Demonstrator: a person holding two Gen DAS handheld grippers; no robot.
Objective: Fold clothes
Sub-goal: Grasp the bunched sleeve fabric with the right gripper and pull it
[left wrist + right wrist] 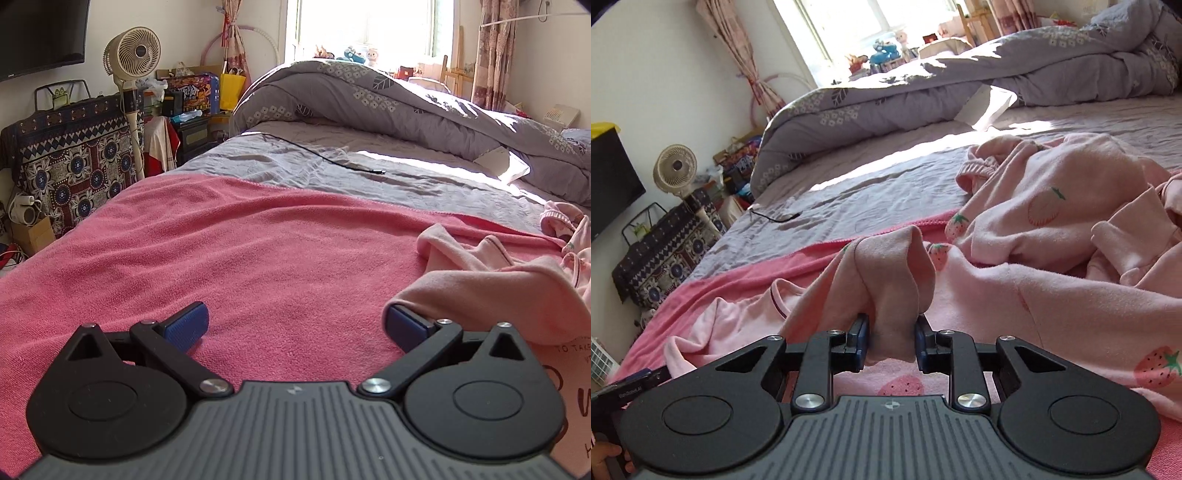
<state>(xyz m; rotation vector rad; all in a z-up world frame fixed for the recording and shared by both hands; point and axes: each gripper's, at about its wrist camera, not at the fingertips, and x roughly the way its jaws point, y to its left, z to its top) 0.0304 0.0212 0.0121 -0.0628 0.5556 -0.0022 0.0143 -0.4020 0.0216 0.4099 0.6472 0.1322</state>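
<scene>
A pale pink garment with strawberry prints (1052, 229) lies crumpled on a pink towel (221, 258) spread over the bed. My right gripper (891, 345) is shut on a bunched fold of that pink garment (890, 280) and holds it just above the towel. My left gripper (295, 326) is open and empty, low over the towel; its right fingertip (402, 326) touches the garment's edge (480, 295), which lies to its right. A part of the garment with printed lettering (576, 369) shows at the right edge.
A grey quilt (388, 99) is heaped at the far side of the bed on a grey sheet (295, 166). A black cable (332, 158) lies on the sheet. A fan (133, 55), boxes and a patterned cloth-covered stand (74, 158) line the left wall.
</scene>
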